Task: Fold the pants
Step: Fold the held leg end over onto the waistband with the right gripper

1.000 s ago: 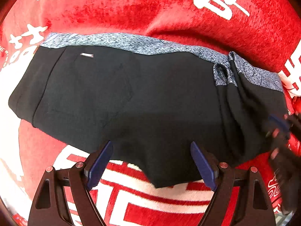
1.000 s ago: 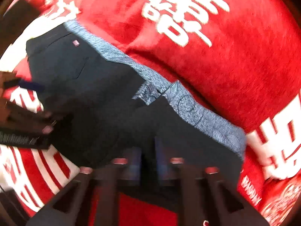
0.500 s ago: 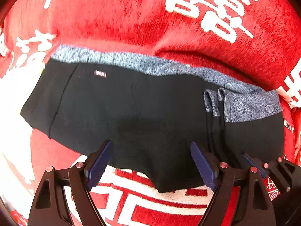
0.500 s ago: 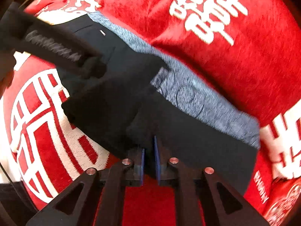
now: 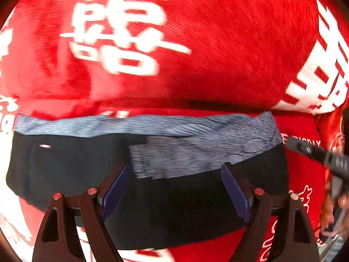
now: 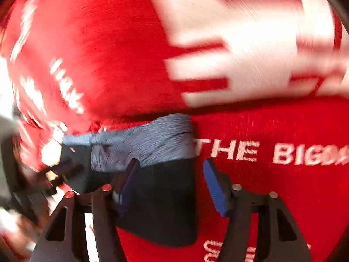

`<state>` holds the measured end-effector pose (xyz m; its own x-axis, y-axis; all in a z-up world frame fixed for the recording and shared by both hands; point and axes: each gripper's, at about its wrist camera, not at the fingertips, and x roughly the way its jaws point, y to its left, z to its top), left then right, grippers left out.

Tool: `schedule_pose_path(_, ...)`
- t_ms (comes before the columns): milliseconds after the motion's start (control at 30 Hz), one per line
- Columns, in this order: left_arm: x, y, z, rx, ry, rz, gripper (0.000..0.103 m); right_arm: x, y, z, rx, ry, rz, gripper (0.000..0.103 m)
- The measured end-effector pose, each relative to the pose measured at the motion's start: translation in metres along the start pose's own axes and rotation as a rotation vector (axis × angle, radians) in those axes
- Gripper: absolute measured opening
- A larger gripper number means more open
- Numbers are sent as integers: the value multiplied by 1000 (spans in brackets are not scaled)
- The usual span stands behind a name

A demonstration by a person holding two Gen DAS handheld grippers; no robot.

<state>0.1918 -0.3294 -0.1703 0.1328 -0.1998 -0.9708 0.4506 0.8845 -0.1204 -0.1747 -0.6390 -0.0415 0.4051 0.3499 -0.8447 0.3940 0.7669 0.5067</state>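
Pants (image 5: 65,170) folded flat on red blanket (image 5: 218,43); left gripper (image 5: 174,187) spread, right gripper (image 6: 172,183) just opening, both gripping nothing.

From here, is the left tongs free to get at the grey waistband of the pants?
Probably yes. The left tongs stand open above the black pants, with the folded grey waistband just beyond its tips and nothing lying over it; the right tongs sit off to the side.

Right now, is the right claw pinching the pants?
Apart. The right wrist view shows the right claw with pads spread, just opened; the pants lie flat, unpinched.
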Motion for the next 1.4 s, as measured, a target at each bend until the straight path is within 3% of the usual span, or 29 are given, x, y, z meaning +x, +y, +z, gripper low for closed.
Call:
schedule_pose_path(67, 15, -8, -2, 2, 26, 5, 85, 22, -15, 7, 45, 65, 84, 60)
schedule_pose_path(100, 23, -10, -4, 3, 40, 19, 85, 32, -19, 9, 63, 91, 126, 48)
schedule_pose_path(133, 32, -11, -7, 5, 57, 43, 85, 40, -23, 10, 100, 110, 147, 45)
schedule_pose_path(200, 44, -6, -14, -7, 91, 68, 85, 37, -28, 9, 131, 105, 177, 29)
schedule_pose_path(267, 43, -1, -17, -31, 92, 44, 85, 24, -29, 0, 139, 80, 214, 24)
schedule_pose_path(367, 44, -5, -22, -4, 90, 73, 89, 13, -33, -19, 170, 48, 193, 23)
schedule_pose_path(433, 51, -8, -28, 32, 58, 106, 103, 20, -39, -24, 185, 48, 98, 23)
schedule_pose_path(533, 54, 0, -29, -17, 74, 82, 103, 21, -34, -24, 198, 34, 62, 32)
schedule_pose_path(567, 52, 2, -31, -24, 81, 89, 103, 17, -28, -25, 179, 24, 20, 43)
schedule_pose_path(600, 48, 5, -33, -23, 76, 108, 103, 12, -21, -27, 154, 13, -27, 47)
schedule_pose_path(900, 11, 54, -67, -115, 74, 172, 103, -22, 31, -80, 12, -42, -191, 47)
schedule_pose_path(1100, 14, 48, -74, -85, 95, 242, 103, -6, 76, -96, -121, -51, -152, 48)
schedule_pose_path(1200, 10, 52, -80, -144, 92, 245, 103, 30, 92, -100, -198, 25, -206, 64)
schedule_pose_path(1267, 3, 53, -86, -178, 92, 248, 103, 43, 102, -107, -263, 31, -290, 66)
schedule_pose_path(1400, -9, 47, -98, -184, 81, 279, 103, 48, 111, -115, -332, 45, -313, 71)
